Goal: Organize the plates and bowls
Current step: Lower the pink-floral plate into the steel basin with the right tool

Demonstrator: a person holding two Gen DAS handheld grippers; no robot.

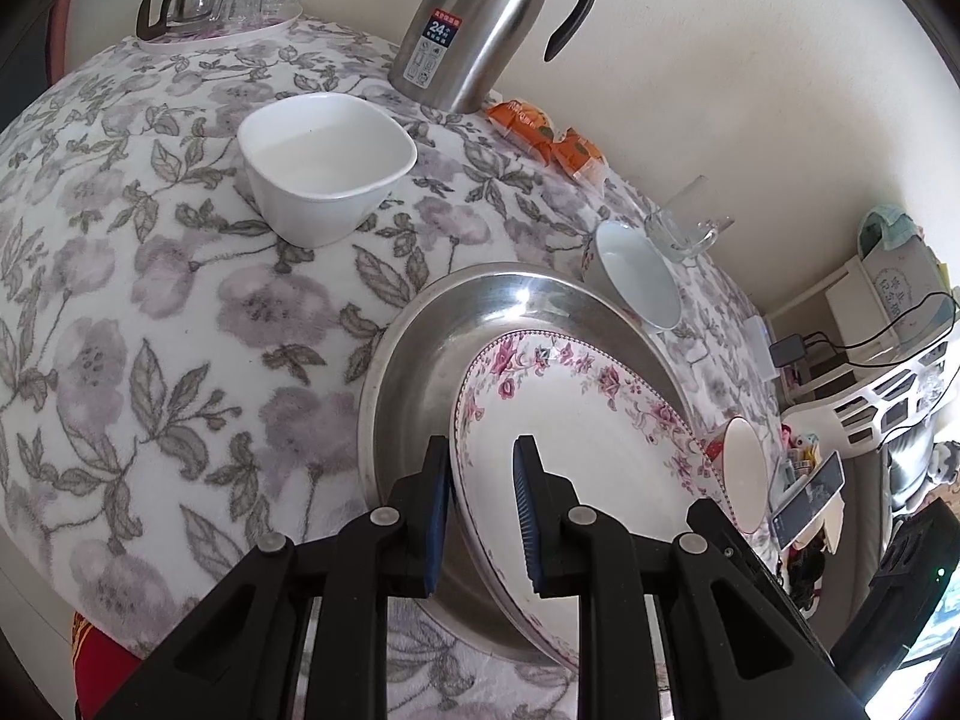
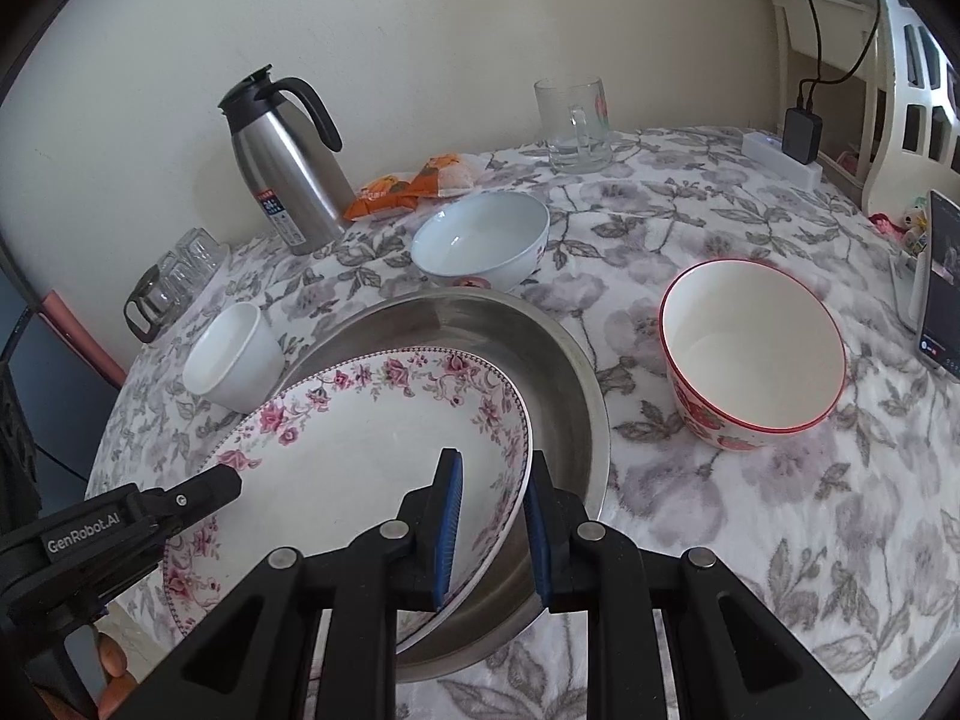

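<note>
Left wrist view: a floral plate (image 1: 576,438), white with a band of pink roses and a fine dotted edge, lies tilted inside a wide steel basin (image 1: 420,354) on the flowered tablecloth (image 1: 150,312). The left gripper (image 1: 483,516) straddles the plate's rim at 6 o'clock: its 2 blue-padded fingers stand a moderate gap apart, 1 outside the rim over the basin and 1 over the plate's face, and whether the pads press the plate cannot be told. A square white bowl (image 1: 327,165) sits at 11 o'clock, a pale blue bowl (image 1: 639,276) at 2 o'clock just beyond the basin, and a red-rimmed bowl (image 1: 744,474) at 3 o'clock near the table edge. A steel thermos jug (image 1: 480,24) stands at 12 o'clock, with orange snack packets (image 1: 546,132) and a glass mug (image 1: 684,222) to its right.

Right wrist view: the same plate (image 2: 360,450) leans with its left side raised on the basin (image 2: 558,372) rim. The right gripper (image 2: 492,522) brackets the plate's right edge at 6 o'clock, jaws partly open with the rim between the pads; contact is not discernible. The left gripper (image 2: 231,480) reaches the plate's rim at 9 o'clock. The red-rimmed bowl (image 2: 753,348), strawberry-patterned outside, stands apart at 3 o'clock; the pale blue bowl (image 2: 480,240) sits at 12 o'clock.
</note>
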